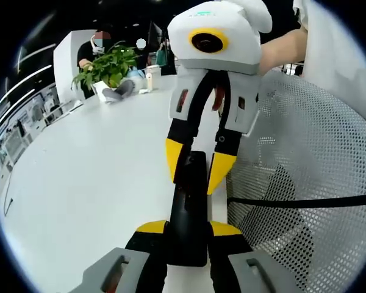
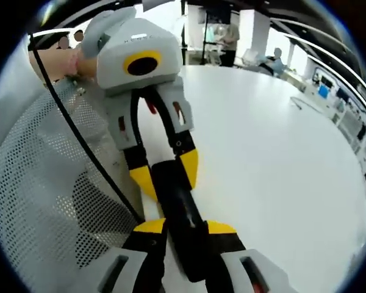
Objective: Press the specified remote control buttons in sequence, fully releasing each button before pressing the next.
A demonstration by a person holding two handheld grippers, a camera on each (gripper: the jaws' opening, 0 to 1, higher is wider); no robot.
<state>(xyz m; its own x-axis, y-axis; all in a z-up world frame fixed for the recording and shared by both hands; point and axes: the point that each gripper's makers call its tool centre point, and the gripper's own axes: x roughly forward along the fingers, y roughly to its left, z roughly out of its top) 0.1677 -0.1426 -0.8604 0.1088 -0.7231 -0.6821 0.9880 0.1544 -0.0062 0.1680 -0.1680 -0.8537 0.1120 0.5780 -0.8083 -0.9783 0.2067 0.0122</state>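
Remote [image 1: 189,207], black and slim, held off the white bench [image 1: 91,183] between the two grippers, one at each end. Left gripper [image 1: 188,235] pinching the near end in the left gripper view, yellow tips against both long edges; right gripper [image 1: 198,168] coming in from above in that view and closed around the far end. Same hold seen mirrored in the right gripper view: right gripper [image 2: 183,235] clamped on the near end of the remote [image 2: 180,213], left gripper [image 2: 168,174] gripping the far end.

Long axis running straight from one gripper to the other, roughly parallel to the edge of the bench and just beside a white mesh chair back [image 1: 305,183]. Button face too dark and too foreshortened to read; cannot tell which end is the top or which side faces up.

Risks, as a judgement: with both grippers busy holding, nothing free to press a button, so one must let go, and a loose single pinch on such a narrow body could let it swing or drop onto the bench. Pulling the two ends unevenly could twist it out of a grip. Tips clamped across the edges could also squash side keys or cover target buttons. Black cable [image 1: 305,200] crossing the mesh close by, a likely snag.
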